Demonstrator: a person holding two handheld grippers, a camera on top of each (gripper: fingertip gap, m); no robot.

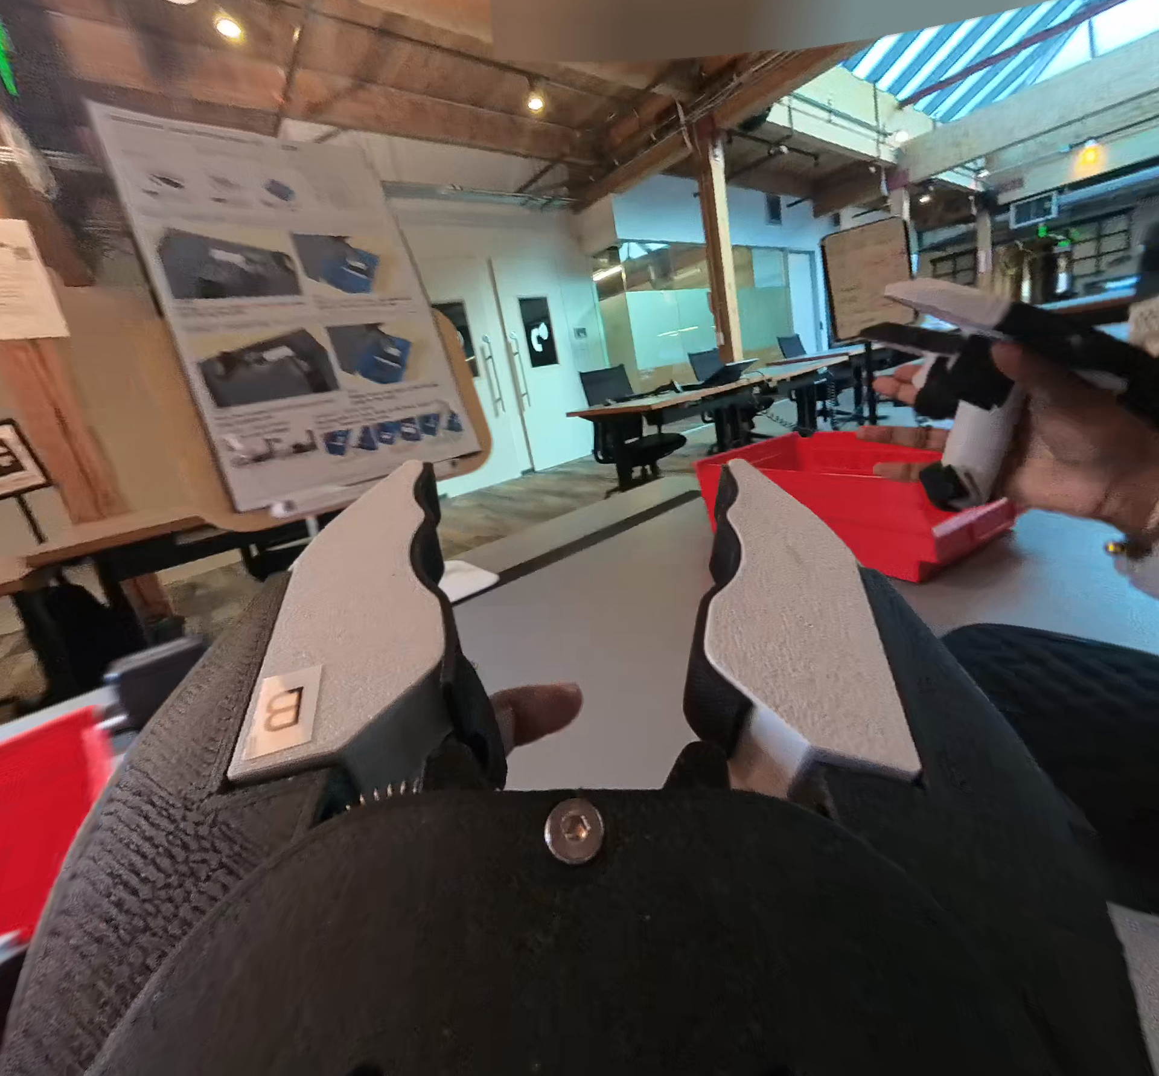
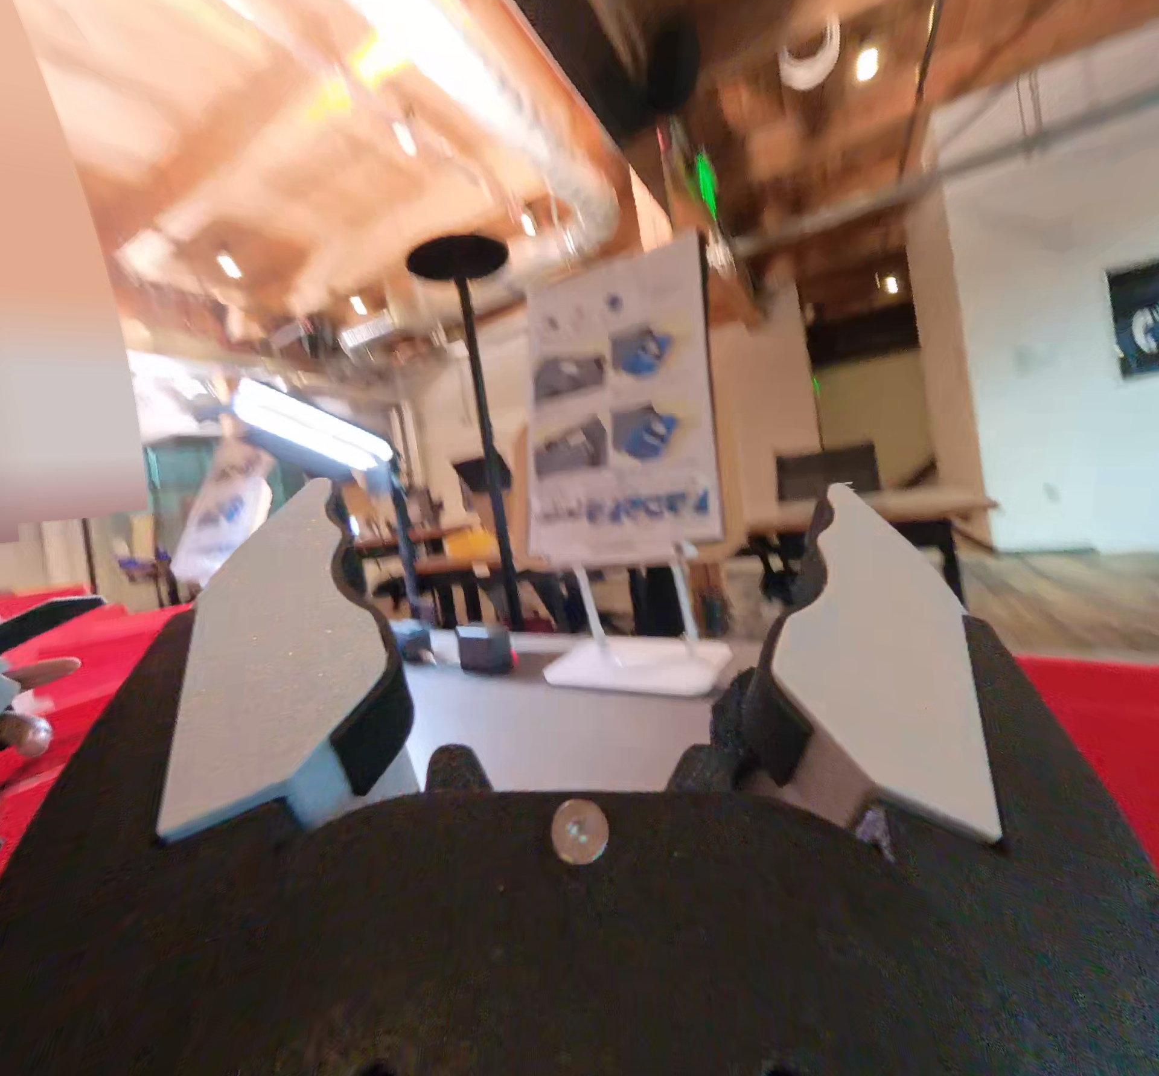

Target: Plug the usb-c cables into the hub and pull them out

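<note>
Left tongs (image 1: 577,481) agape, empty | right tongs (image 2: 580,500) agape | red bin (image 1: 878,519) contents unseen

Matt grey table (image 1: 602,625), seemingly smooth

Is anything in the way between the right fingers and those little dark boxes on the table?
Nothing visible. The open right gripper faces the two little dark boxes across bare grey table. The picture is too blurred to tell what the boxes are.
</note>
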